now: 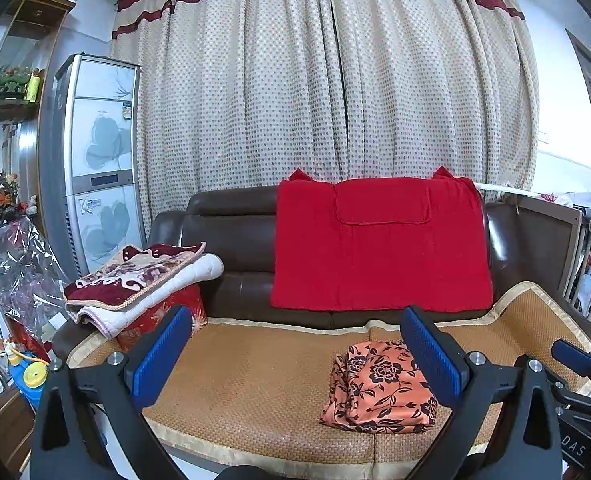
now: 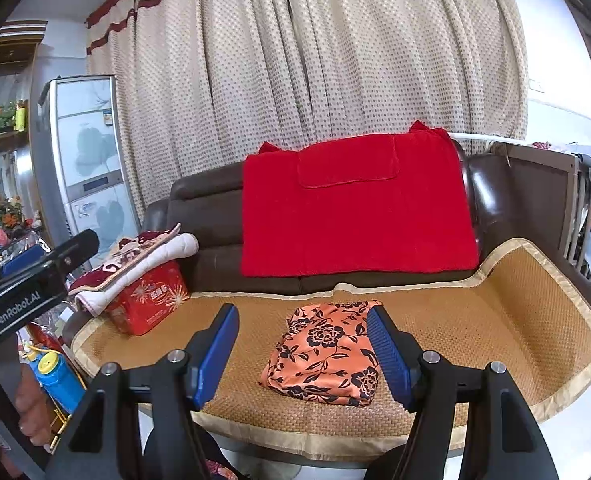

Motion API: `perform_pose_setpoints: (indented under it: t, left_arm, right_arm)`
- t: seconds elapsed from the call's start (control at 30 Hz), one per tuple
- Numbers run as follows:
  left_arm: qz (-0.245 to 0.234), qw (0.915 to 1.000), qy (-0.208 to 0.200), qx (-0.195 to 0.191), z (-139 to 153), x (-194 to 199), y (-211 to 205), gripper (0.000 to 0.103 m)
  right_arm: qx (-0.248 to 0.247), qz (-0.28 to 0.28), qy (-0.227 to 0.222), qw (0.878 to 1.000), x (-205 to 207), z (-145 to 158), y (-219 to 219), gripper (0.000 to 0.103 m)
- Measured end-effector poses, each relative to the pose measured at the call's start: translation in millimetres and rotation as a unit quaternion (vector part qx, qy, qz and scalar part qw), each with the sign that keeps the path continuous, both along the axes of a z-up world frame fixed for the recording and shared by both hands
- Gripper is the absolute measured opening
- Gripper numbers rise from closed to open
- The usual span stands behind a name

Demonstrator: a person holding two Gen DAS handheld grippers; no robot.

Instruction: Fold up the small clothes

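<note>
Orange floral cloth lies folded on the woven mat, low and right of centre in both views. We hold our left gripper spread wide and empty above the mat. Our right gripper is spread too, gripping nothing, the cloth showing between its blue pads. Behind, a red towel drapes the sofa.

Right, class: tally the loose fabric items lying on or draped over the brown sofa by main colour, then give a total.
Orange, folded floral garment: 1
Red, plain cloth over the backrest: 1
Maroon-and-cream, folded quilted blanket: 1
Total: 3
</note>
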State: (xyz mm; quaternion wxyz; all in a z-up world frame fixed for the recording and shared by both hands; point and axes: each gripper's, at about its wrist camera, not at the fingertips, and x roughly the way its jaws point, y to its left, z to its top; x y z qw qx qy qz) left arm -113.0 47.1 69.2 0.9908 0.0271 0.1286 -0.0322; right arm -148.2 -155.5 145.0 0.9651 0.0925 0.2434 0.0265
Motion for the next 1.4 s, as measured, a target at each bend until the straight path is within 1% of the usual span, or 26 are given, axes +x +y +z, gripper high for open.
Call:
perform_pose_setpoints:
  t: [0.53,0.77,1.07,1.4]
  left_arm:
    - [0.001,0.9986,-0.051,0.014,27.8,-43.9,0.5,0.103]
    - [-0.005,0.9979,-0.06,0.023,34.5,-53.9,-4.1,0.103]
    - [-0.004,0.9987,-0.047,0.02,33.8,-41.4,-1.5,0.103]
    - [0.0,0.9998,-0.02,0.008,28.3,-6.0,0.2,0.103]
  right_arm:
    - [-0.003,0.004,-0.03,1.0,-28.4,22.9,0.8,0.071]
    - [-0.005,0.007,-0.036,0.999,-33.6,29.0,4.0,0.071]
    - [-0.008,-0.002,-0.016,1.0,-23.8,23.1,4.7,0.071]
    - [-0.017,-0.007,0.005,1.0,3.9,17.4,10.6,0.071]
